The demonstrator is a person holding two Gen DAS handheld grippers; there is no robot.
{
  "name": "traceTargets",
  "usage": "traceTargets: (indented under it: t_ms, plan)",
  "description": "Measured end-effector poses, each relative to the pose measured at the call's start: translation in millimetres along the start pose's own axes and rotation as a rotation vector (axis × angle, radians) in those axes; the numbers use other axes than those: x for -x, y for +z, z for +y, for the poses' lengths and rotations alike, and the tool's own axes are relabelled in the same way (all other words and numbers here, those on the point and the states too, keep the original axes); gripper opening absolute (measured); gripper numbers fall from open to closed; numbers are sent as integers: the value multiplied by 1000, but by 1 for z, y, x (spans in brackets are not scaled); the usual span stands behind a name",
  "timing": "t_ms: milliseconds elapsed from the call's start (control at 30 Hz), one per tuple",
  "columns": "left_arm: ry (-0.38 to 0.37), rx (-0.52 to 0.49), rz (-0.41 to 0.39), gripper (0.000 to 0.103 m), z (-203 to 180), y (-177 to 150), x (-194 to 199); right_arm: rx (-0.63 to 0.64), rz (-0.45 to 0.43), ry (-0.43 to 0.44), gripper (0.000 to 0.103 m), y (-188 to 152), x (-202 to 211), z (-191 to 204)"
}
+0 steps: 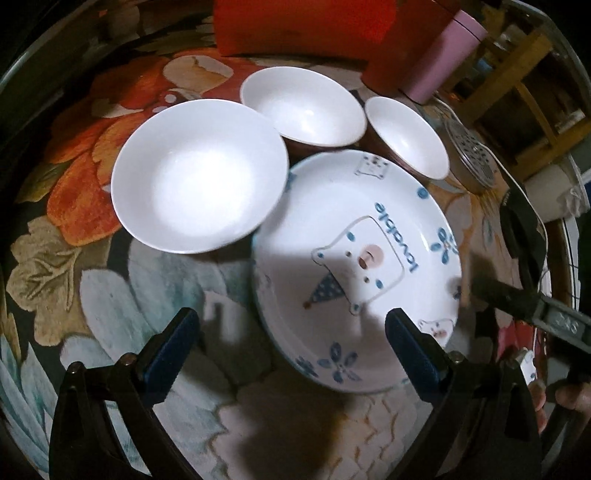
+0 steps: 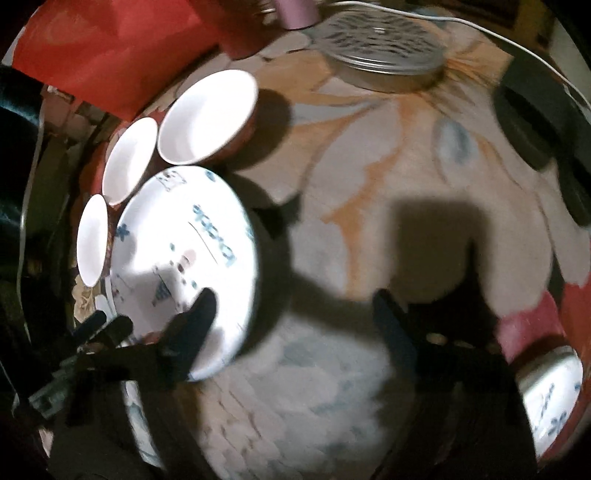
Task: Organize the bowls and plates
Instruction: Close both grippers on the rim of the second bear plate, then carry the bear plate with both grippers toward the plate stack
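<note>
A white plate with a blue bear print (image 1: 354,266) lies on the floral tablecloth, also seen in the right wrist view (image 2: 184,258). Three white bowls stand behind it: a large one (image 1: 199,173) at left touching the plate's rim, a middle one (image 1: 303,105) and a small one (image 1: 406,136). In the right wrist view the bowls sit in a row (image 2: 207,114) (image 2: 129,158) (image 2: 91,240). My left gripper (image 1: 291,328) is open, its right finger over the plate's near rim. My right gripper (image 2: 295,310) is open and empty, its left finger over the plate's edge.
A red box (image 1: 303,26) and a pink cup (image 1: 447,55) stand at the back. A round metal tin with a patterned lid (image 2: 380,48) and a dark object (image 2: 535,122) lie at the right. Another printed plate (image 2: 550,402) shows at the right wrist view's lower right.
</note>
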State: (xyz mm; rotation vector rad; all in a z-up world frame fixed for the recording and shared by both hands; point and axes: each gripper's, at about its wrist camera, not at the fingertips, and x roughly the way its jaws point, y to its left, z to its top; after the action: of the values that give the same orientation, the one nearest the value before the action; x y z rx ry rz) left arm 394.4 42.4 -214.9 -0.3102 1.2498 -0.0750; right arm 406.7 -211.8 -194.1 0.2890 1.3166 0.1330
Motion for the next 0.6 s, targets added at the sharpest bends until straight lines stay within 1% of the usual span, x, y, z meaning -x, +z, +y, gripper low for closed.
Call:
traceTargets:
  t_ms: [33,67,100,133,167,200,233,267,300,333,400,433,500,600]
  plan:
    - [2,7,2,93,2,1,-1,-1,0,-2,70,3,-3,2]
    - [2,19,9,86,4,2,-3,-8,-1,-2,66,9,-8,6]
    - [0,31,21,85,7,3,-7,-15,-2,-4,64,12,-11,8]
    - [-3,38,27,83,8,4,-9,-22,-1,-5,58,16,-16,10]
    - [-5,42,30,77,9,5,-11,-22,6,-2,50,20,-21,13]
    - [-1,42,37,63,10,5,-14,-19,14,2,45,22,-24,15]
    - [1,40,44,57,12,6,-16,-9,31,6,34,25,-31,19]
    - [4,38,61,47,12,6,-21,0,42,3,22,26,-35,22]
    - [0,39,70,37,14,6,-23,10,50,-1,16,27,-38,24]
    - [-3,41,77,32,15,6,-25,23,57,-9,14,27,-40,27]
    - [-27,39,81,20,18,5,-25,47,38,-31,13,23,-38,31]
    - [-35,27,83,17,17,4,-25,53,38,-31,13,22,-38,30]
    - [-8,-26,81,16,9,1,-23,66,49,-27,12,13,-37,30]
    - [-13,-49,86,16,9,-5,-20,68,70,-19,12,-3,-32,24]
